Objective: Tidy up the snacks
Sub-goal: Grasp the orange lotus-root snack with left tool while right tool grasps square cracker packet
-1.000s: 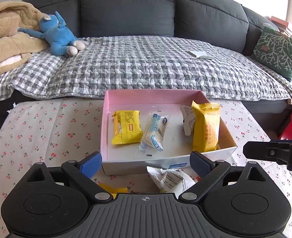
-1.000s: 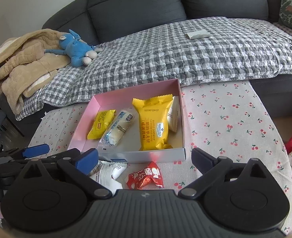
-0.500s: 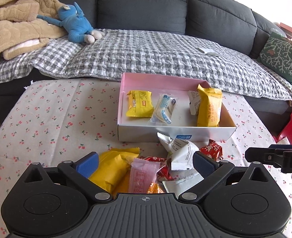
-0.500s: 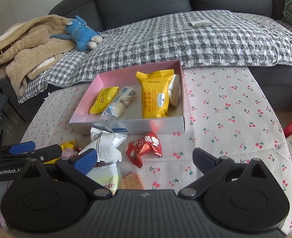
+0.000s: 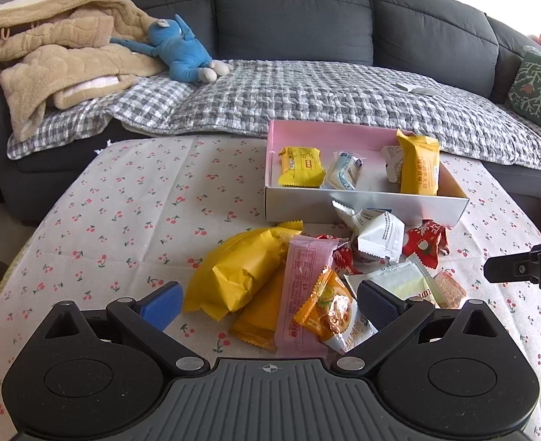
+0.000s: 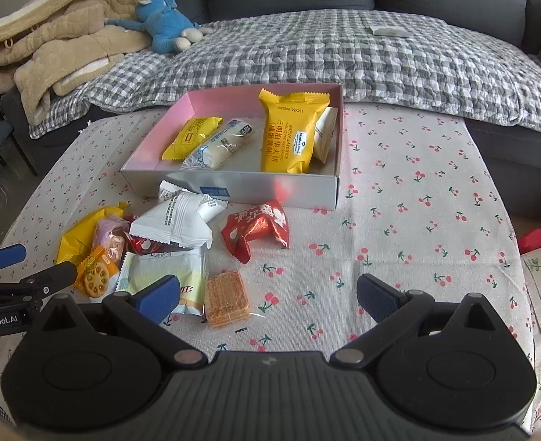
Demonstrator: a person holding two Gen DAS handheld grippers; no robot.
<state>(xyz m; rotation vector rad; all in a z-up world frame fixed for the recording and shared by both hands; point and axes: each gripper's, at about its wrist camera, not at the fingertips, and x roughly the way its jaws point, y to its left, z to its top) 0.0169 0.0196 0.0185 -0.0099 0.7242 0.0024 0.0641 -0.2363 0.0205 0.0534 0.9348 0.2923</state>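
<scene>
A: How are the fingers of the left gripper [image 5: 268, 303] set?

B: They are spread wide, and nothing is pinched between them. The blue pads [image 5: 160, 303] are held above the heap of loose snacks; contact with any wrapper cannot be made out. A pink packet [image 5: 303, 286], an orange-and-clear packet [image 5: 331, 307] and a large yellow pack [image 5: 241, 268] are framed between the fingertips.

A: And the right gripper [image 6: 268, 296]?

B: It is likewise spread wide and empty. A clear-wrapped wafer [image 6: 227, 298] and a pale green packet [image 6: 167, 273] are seen just beside its left pad; whether that pad touches the green packet cannot be told.

A: Where are the snacks kept?

B: Four are laid in the pink-lined box [image 6: 230, 187] on the cherry-print tablecloth [image 6: 417, 220]: a small yellow packet [image 6: 193, 137], a clear-wrapped roll [image 6: 219, 145], a tall yellow pack [image 6: 292, 132] and a white packet [image 6: 325, 134] wedged against the box's right wall. The rest are piled in front of the box, among them a white packet [image 6: 176, 222] and a red packet [image 6: 257, 228].

A: What writing can be read?

B: "B20260122K231" is printed across the top of the tall yellow pack, with Chinese characters below. "GenRobot.AI" is marked on the left gripper's body, seen from the right wrist camera. Print on the other wrappers is too small to be read.
</scene>
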